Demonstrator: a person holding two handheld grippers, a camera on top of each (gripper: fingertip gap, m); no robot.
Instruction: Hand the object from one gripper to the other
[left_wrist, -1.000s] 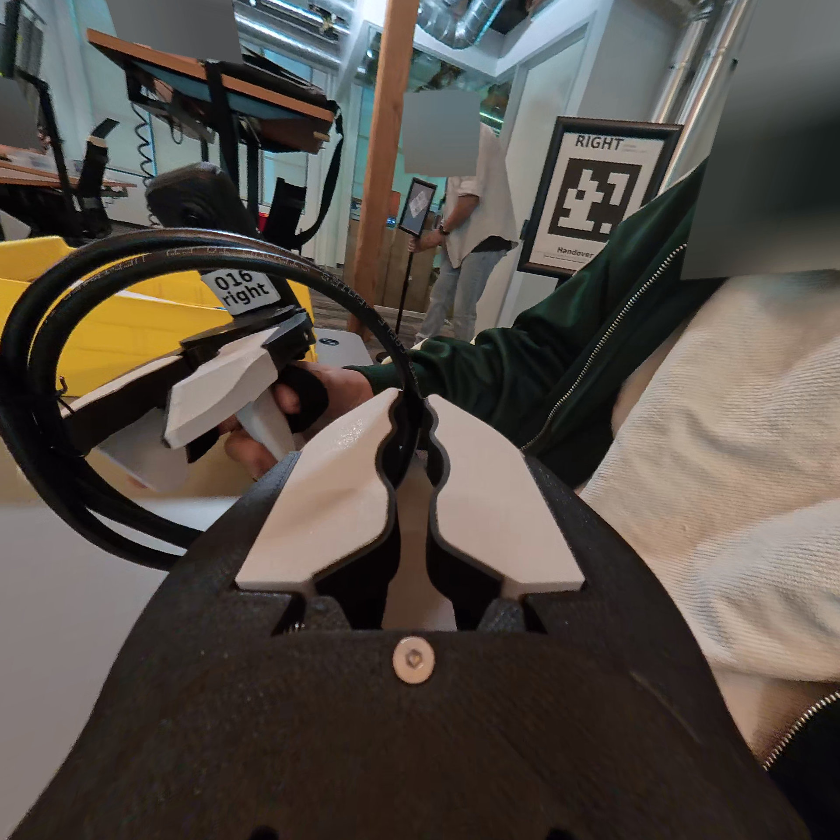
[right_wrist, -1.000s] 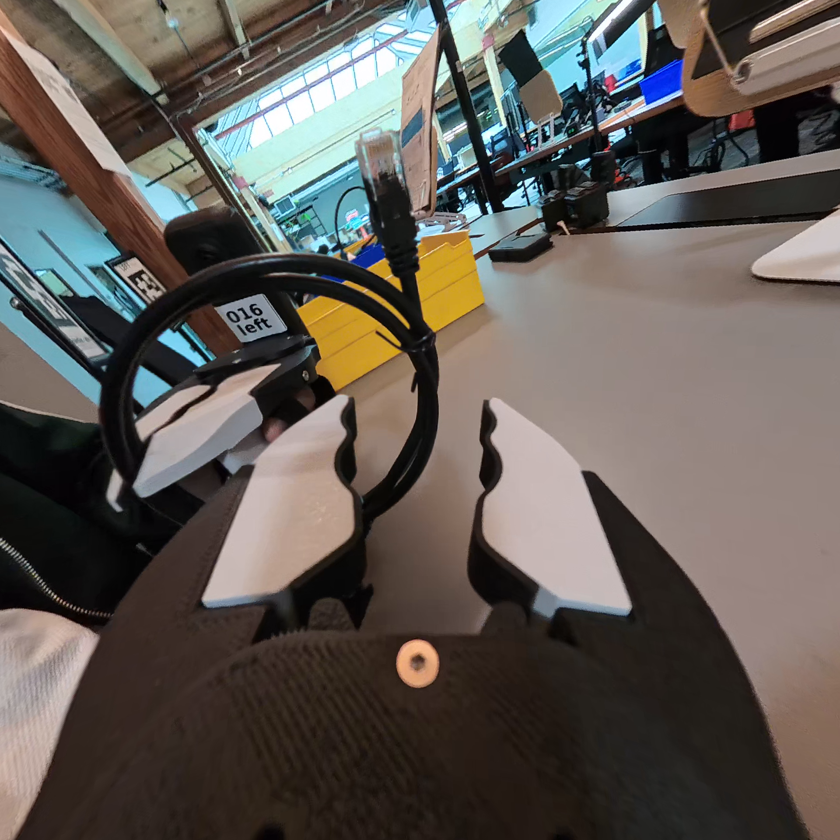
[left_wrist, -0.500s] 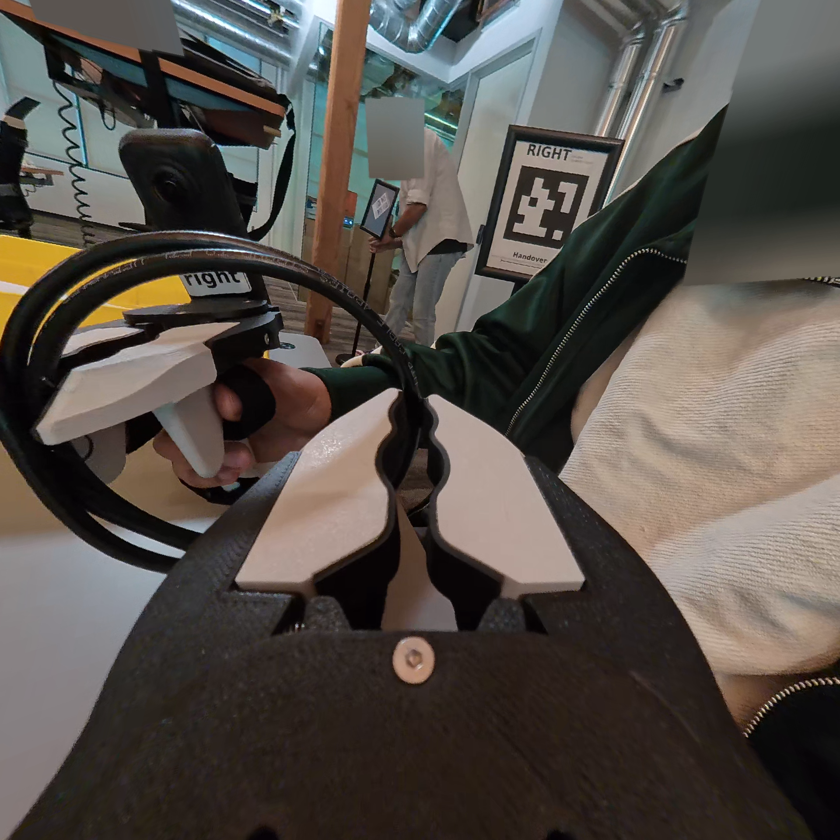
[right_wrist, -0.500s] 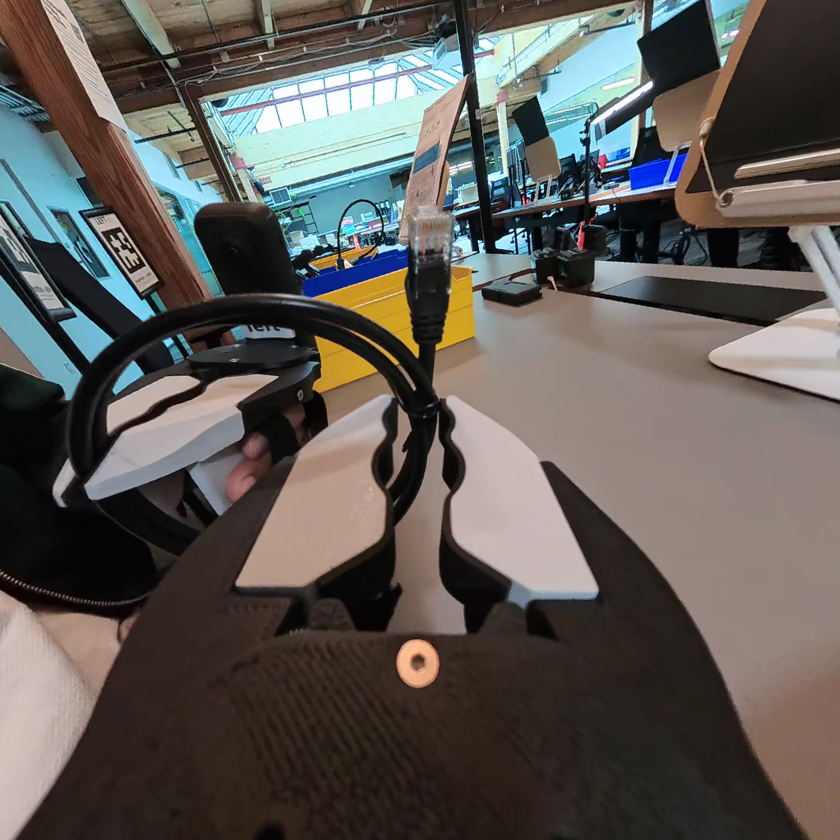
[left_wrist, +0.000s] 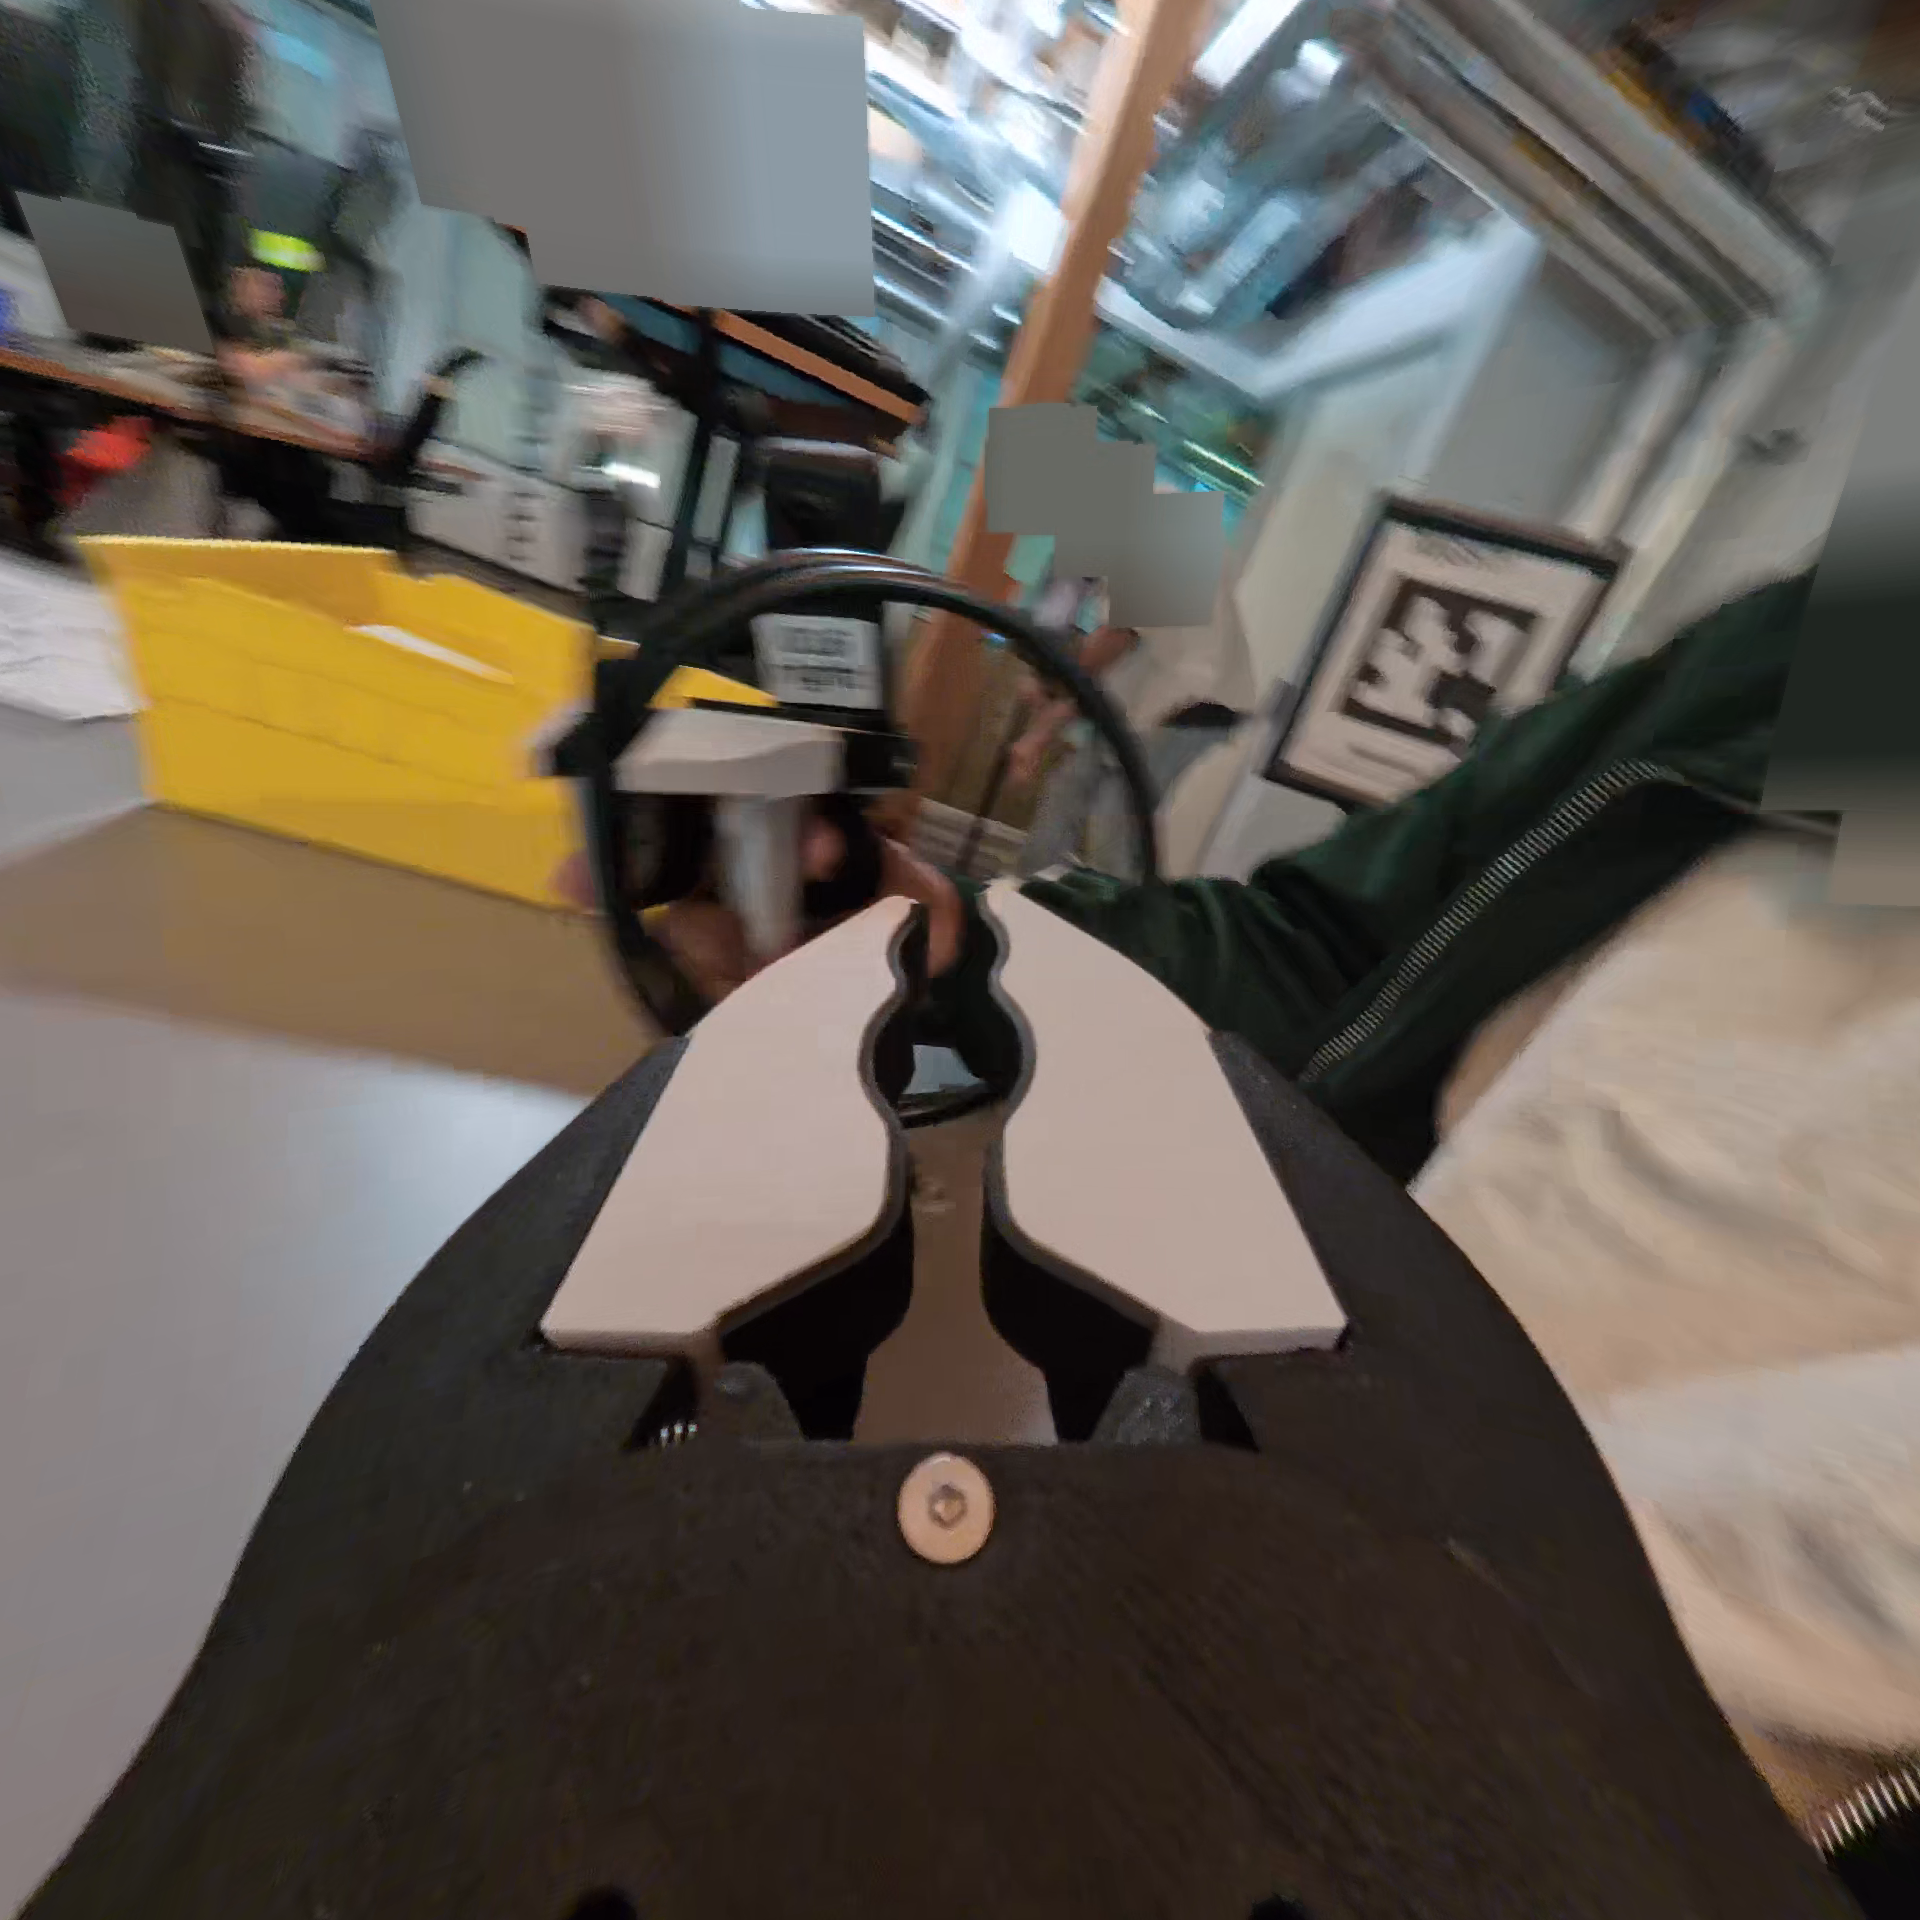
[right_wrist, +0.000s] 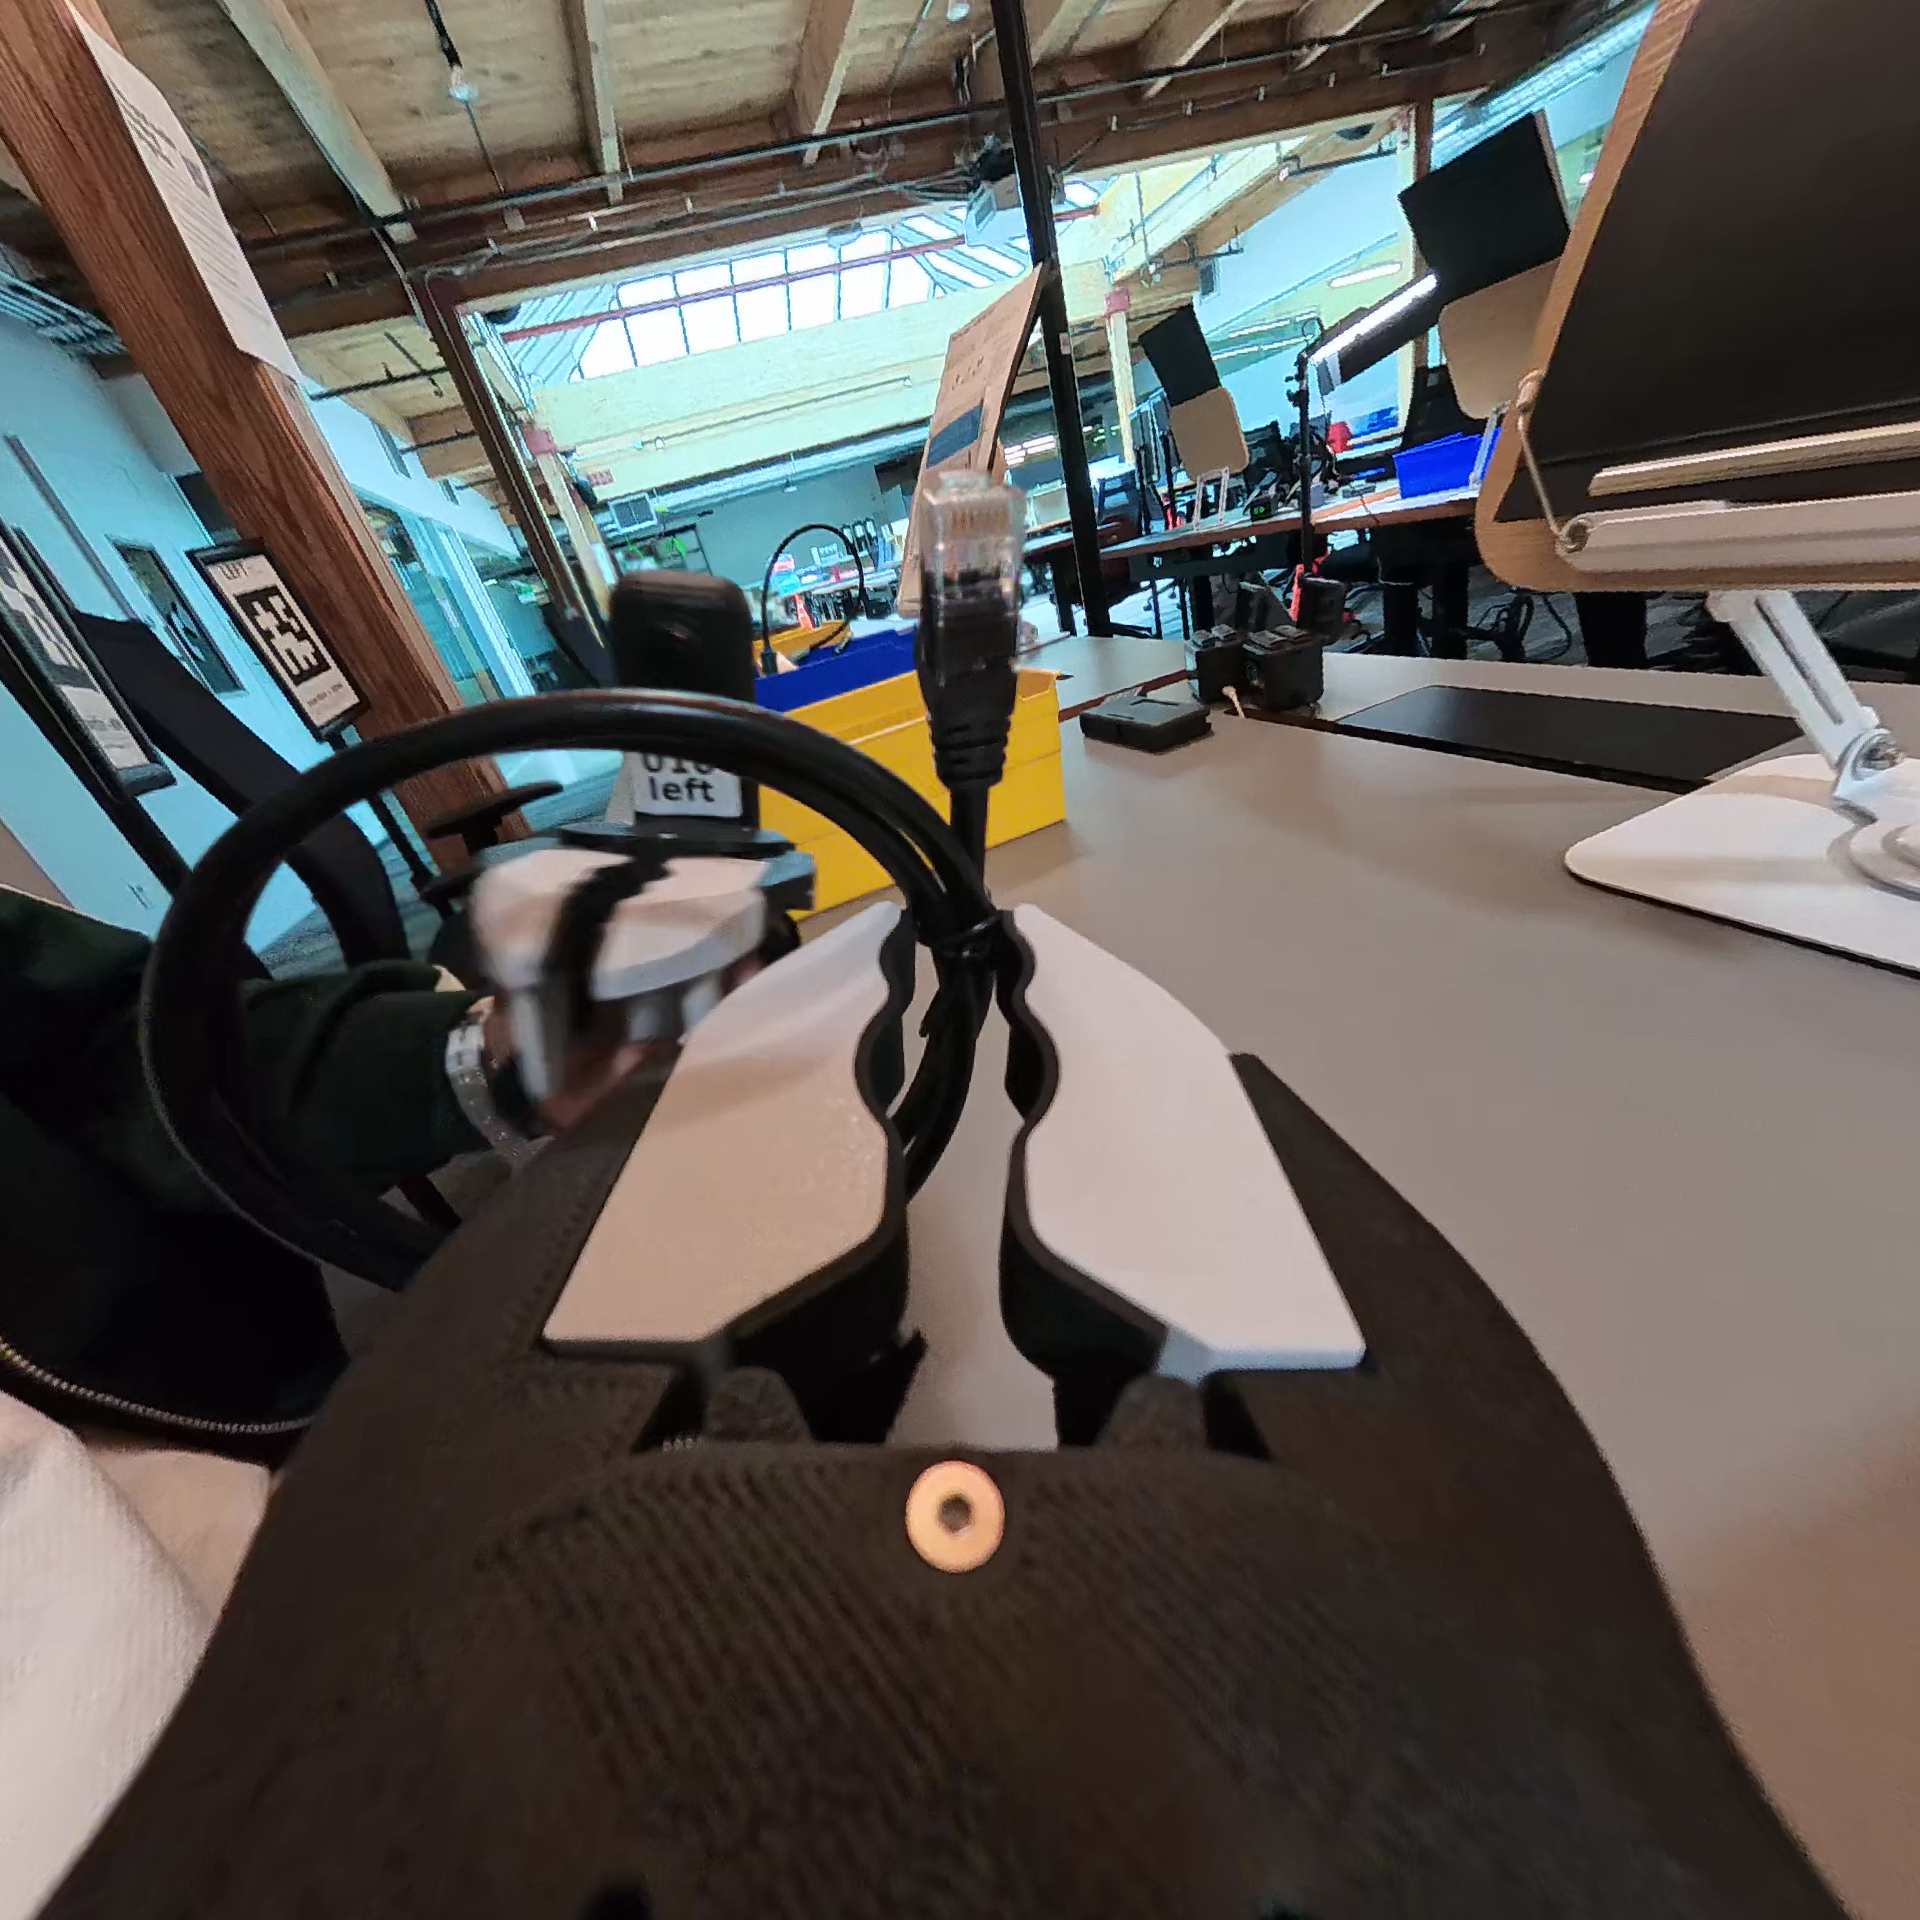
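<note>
Room: open workshop with timber beams, a wooden post (right_wrist: 223, 436) and framed black-and-white marker signs (right_wrist: 283, 636).
Surface: smooth grey table (right_wrist: 1455, 1039) with open room to the right; yellow plastic bin (right_wrist: 904, 769) behind.
Labels: small white printed tags on both grippers.
Right gripper (right_wrist: 954, 935): jaws pinching the coiled black network cable (right_wrist: 208, 997), clear plug upward.
Left gripper (left_wrist: 948, 920): jaws nearly together, holding nothing.
</note>
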